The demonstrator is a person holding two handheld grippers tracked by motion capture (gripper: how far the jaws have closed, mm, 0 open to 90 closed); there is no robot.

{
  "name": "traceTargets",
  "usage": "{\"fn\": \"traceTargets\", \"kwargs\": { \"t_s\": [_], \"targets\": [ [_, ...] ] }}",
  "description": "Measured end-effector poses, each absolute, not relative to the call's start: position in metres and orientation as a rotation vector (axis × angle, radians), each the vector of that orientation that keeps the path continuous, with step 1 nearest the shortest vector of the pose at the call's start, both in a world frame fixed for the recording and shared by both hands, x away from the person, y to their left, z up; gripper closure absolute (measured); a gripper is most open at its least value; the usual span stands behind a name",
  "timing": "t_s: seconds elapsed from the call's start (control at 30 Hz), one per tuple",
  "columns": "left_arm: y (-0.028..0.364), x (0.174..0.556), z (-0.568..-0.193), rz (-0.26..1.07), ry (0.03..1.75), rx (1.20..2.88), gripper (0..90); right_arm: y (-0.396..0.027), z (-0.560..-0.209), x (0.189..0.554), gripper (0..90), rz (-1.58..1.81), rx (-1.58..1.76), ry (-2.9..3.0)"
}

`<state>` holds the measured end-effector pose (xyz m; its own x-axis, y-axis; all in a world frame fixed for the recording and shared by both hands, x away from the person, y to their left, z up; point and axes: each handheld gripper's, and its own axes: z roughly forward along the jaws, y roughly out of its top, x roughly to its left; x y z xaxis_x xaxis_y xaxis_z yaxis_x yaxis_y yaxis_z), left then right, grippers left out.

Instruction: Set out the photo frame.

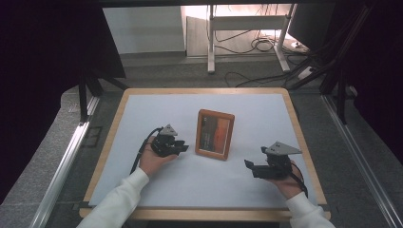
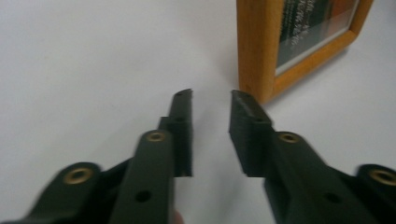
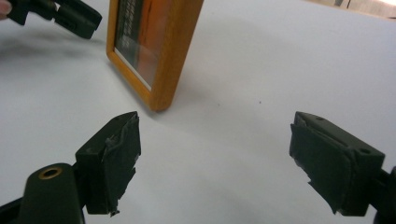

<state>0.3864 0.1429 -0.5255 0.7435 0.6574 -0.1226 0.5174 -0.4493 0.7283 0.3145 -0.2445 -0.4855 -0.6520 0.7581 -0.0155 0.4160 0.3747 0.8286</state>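
Picture frame (image 1: 215, 134): a wooden frame is seen standing upright near the middle of the white table (image 1: 157, 107), in the high view, between the two grippers; its glazed front is turned toward the person.
Frame detail: in the left gripper view (image 2: 261, 51) only a lower corner and one wooden edge are shown, close up, with dark lettering behind the glass; in the right gripper view (image 3: 154, 46) the orange picture and the frame's slight backward tilt are made out.
Left gripper (image 1: 182, 148): it is held low over the table just beside the frame's left edge, pointed at it. In its own view (image 2: 211, 109) the jaws are seen parted by a narrow gap, nothing is caught between them, and the frame corner lies just beyond the right jaw tip, not touched. A blurred tip of this gripper is also caught in the upper left of the right gripper view (image 3: 77, 21).
Right gripper (image 1: 252, 167): it is held near the table's right front, somewhat apart from the frame, pointed leftward. In its own view (image 3: 215, 158) the jaws are set wide apart and nothing is gripped; bare table lies between them, and worn black tape is seen on the pads (image 3: 119, 161).
Hands: white sleeves (image 1: 121, 199) and both hands are shown from above, entering at the bottom edge.
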Motion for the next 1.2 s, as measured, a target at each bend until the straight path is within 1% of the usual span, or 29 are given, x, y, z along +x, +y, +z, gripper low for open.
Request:
{"fn": "traceTargets", "kwargs": {
  "t_s": [0.07, 0.13, 0.23, 0.4, 0.53, 1.2],
  "targets": [
    [0.139, 0.391, -0.526, 0.223, 0.879, 2.154, 79.7, -0.245, -0.488, 0.314, 16.9, 1.169, 1.018, 2.250],
    [0.135, 0.396, -0.526, 0.218, 0.884, 2.149, 83.0, -0.245, -0.490, 0.313, 16.9, 1.151, 1.007, 2.256],
    [0.128, 0.401, -0.527, 0.216, 0.880, 2.158, 86.3, -0.243, -0.493, 0.311, 16.9, 1.127, 0.998, 2.268],
    [0.118, 0.402, -0.531, 0.204, 0.853, 2.184, 89.1, -0.243, -0.496, 0.309, 16.9, 1.100, 0.988, 2.274],
    [0.116, 0.401, -0.531, 0.176, 0.831, 2.188, 89.7, -0.245, -0.497, 0.310, 16.9, 1.095, 0.998, 2.269],
    [0.110, 0.390, -0.530, 0.172, 0.787, 2.227, 89.9, -0.248, -0.498, 0.310, 16.9, 1.081, 0.998, 2.262]
  ]
}}
